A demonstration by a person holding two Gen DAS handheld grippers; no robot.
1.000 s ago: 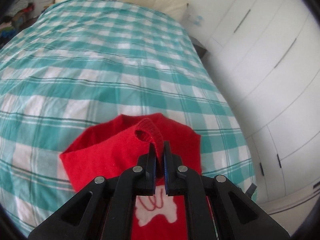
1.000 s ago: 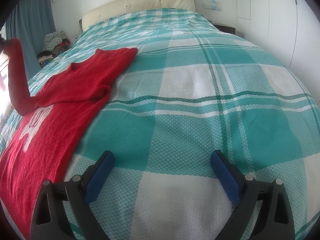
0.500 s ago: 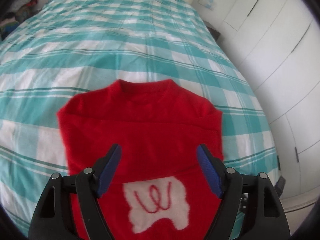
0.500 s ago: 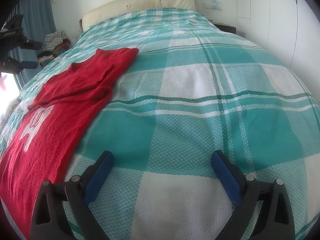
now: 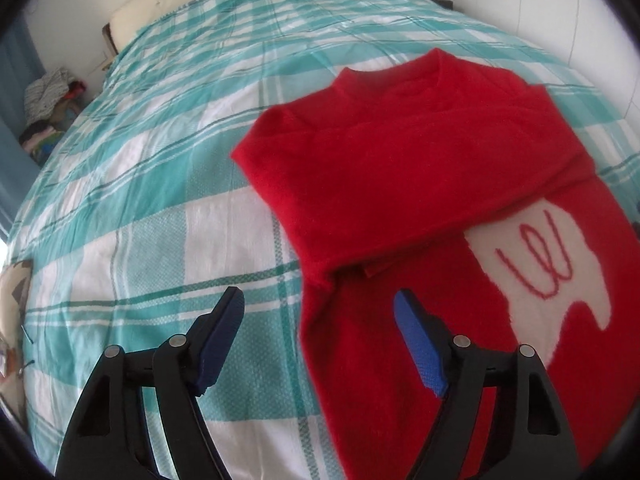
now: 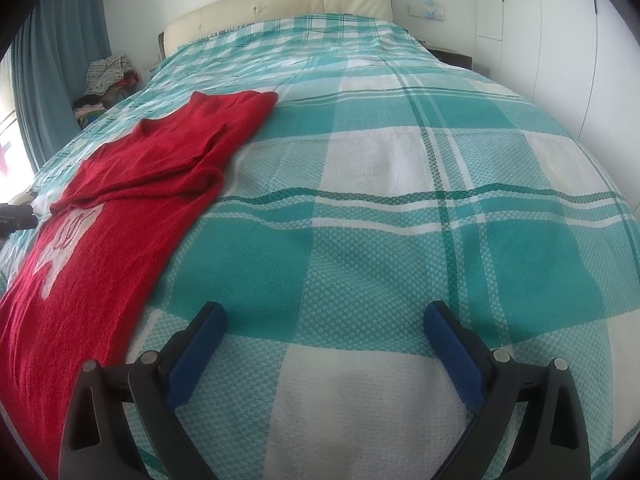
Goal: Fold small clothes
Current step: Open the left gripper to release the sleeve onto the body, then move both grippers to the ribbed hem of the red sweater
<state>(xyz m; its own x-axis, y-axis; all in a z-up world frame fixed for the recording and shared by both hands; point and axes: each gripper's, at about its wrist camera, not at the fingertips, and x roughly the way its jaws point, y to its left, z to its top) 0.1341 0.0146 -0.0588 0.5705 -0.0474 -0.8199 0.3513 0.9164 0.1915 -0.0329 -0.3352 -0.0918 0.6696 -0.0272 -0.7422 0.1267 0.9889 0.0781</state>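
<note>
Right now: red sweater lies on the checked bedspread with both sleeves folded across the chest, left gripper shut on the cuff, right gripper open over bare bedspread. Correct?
One error: the left gripper is not shut on the cuff. The left wrist view shows it open and empty above the red sweater's side edge. The rest holds: sleeves folded across the chest, sweater on the checked bedspread, right gripper open over bare bedspread.

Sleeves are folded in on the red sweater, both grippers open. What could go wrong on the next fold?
1. The folded sleeve lies loose across the red sweater; lifting the body could let it slide out.
2. The left gripper straddles the sweater's edge over the checked bedspread; closing there may pinch bedspread too.
3. The right gripper hangs over bare bedspread, clear of the sweater, so a one-sided lift may skew the fold.
</note>
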